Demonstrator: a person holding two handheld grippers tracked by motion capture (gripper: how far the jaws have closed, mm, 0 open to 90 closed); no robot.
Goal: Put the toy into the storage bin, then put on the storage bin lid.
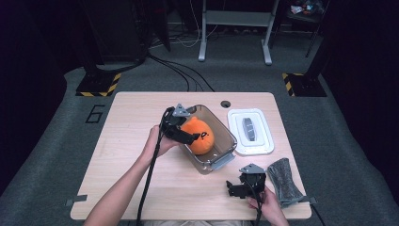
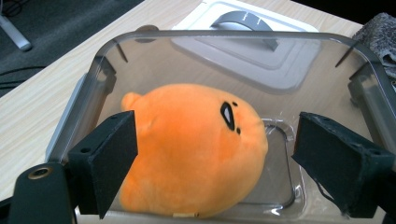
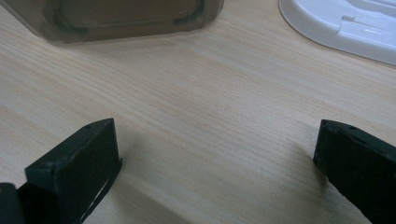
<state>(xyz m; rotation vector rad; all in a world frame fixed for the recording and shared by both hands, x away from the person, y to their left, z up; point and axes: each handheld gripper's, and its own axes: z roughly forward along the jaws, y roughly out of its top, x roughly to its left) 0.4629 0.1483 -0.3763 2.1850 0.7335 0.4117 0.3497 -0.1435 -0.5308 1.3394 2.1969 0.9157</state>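
Orange plush fills most of what I see past my left gripper [image 2: 212, 154]: a round soft toy [image 2: 196, 144] with a small black face mark, lying inside a clear plastic box [image 2: 93, 88] in the middle of the wooden table [image 1: 136, 117]. My jaws stand wide apart, one on each side of the toy, and their pads do not press on it. From the high view my left gripper [image 1: 190, 136] hangs over the near left part of the box [image 1: 225, 128], with the toy [image 1: 200, 136] sitting towards the box's left side and my left hand [image 1: 157, 141] just left of the rim.

To the right of the box, close beside it, lies its white lid [image 1: 250, 132], flat, with a grey handle on top. Nearer to me and further right, a grey knitted cloth [image 1: 283, 181] rests at the table's near right corner.

My right gripper [image 1: 234, 189] sits low over bare wood near the table's near edge, just left of the cloth, well apart from the box. Its jaws are spread wide too, with nothing but table [image 3: 205, 121] between them; beyond them I see the near end of the box [image 3: 116, 16] and an edge of the lid [image 3: 336, 23].
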